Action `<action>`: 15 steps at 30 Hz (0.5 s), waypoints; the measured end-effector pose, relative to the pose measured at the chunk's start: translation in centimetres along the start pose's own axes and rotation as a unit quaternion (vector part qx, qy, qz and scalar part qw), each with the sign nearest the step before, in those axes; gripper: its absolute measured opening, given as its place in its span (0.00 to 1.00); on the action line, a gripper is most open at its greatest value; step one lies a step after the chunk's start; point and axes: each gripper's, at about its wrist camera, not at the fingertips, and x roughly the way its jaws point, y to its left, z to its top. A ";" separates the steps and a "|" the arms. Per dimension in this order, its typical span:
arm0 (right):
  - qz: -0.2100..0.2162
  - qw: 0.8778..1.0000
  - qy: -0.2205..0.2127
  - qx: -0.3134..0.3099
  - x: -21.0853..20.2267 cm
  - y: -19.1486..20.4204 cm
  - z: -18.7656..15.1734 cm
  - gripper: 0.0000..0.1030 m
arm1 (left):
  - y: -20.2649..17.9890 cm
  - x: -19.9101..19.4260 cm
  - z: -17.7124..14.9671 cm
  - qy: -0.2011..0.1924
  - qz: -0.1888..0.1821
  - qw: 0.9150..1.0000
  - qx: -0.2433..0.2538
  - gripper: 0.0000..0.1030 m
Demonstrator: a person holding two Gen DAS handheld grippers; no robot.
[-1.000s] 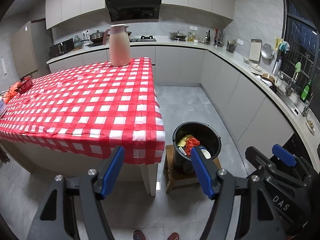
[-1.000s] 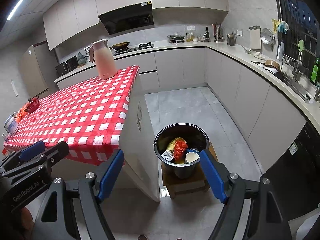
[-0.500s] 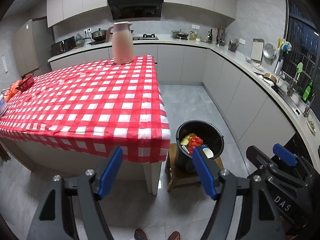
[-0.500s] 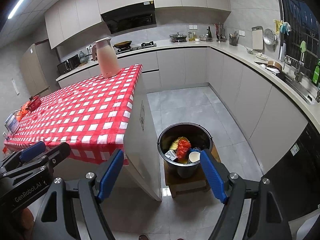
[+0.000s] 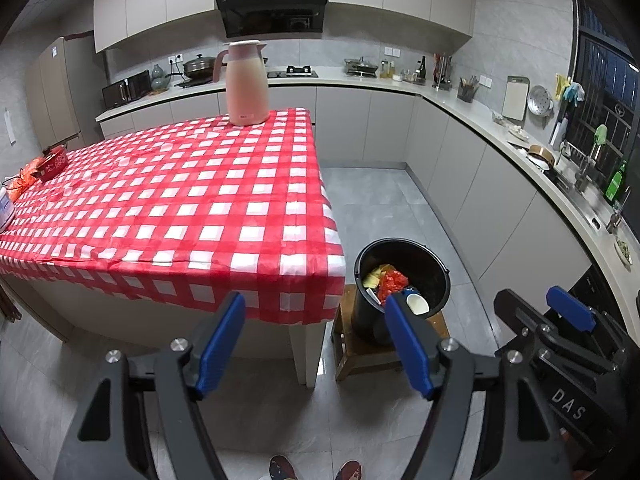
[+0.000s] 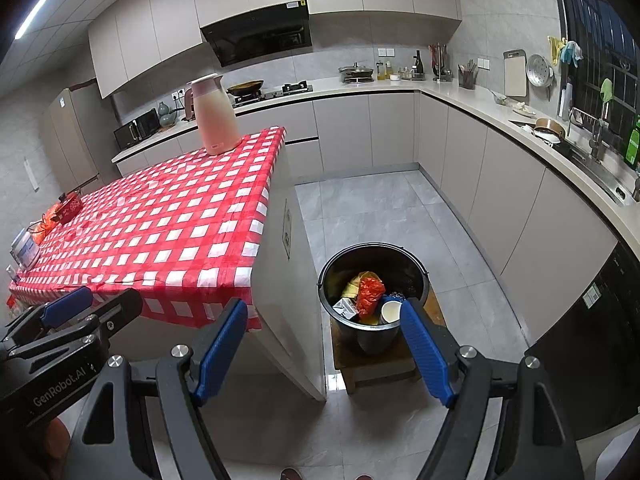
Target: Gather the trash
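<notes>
— Two claws, both empty. The left claw [image 5: 316, 344] has its blue pads spread wide with nothing between them, and the right claw [image 6: 324, 350] stands the same way, jaws apart and bare.

— Why are they held back like that, tilted down at the floor?

— My guess is that the person is standing off from the island, looking over the whole scene. From there both cameras take in the checked surface [image 5: 168, 200] and the bucket [image 6: 416, 270] at once.

— And why does the bucket sit where it does?

— It stands on a low wooden stool [image 6: 376, 372] just beside the corner of the island, right at the cloth's edge. That puts its mouth close under the surface's edge, so I would judge that anything picked off the cloth has a short trip to the drop.

— So where is the trash?

— Inside the bucket, heaped at the bottom. I see a crumpled red bag [image 6: 370, 294] in the middle, something yellow [image 6: 352, 286] behind it, a small white carton [image 6: 346, 308] at the near-left wall and a white paper cup [image 6: 391, 312] lying on its side, mouth towards us.

— Anything left on the cloth?

— A pink jug [image 5: 245, 84] stands upright at the far end, hardly trash. At the far left edge there is a red bundle [image 5: 52, 162], too small to tell what it is. Otherwise the collecting looks nearly done.
</notes>
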 end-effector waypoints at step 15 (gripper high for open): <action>0.000 1.000 0.002 0.000 0.2 0.4 -0.2 0.78 | 0.3 0.4 -0.4 0.008 -0.004 1.000 0.000 0.71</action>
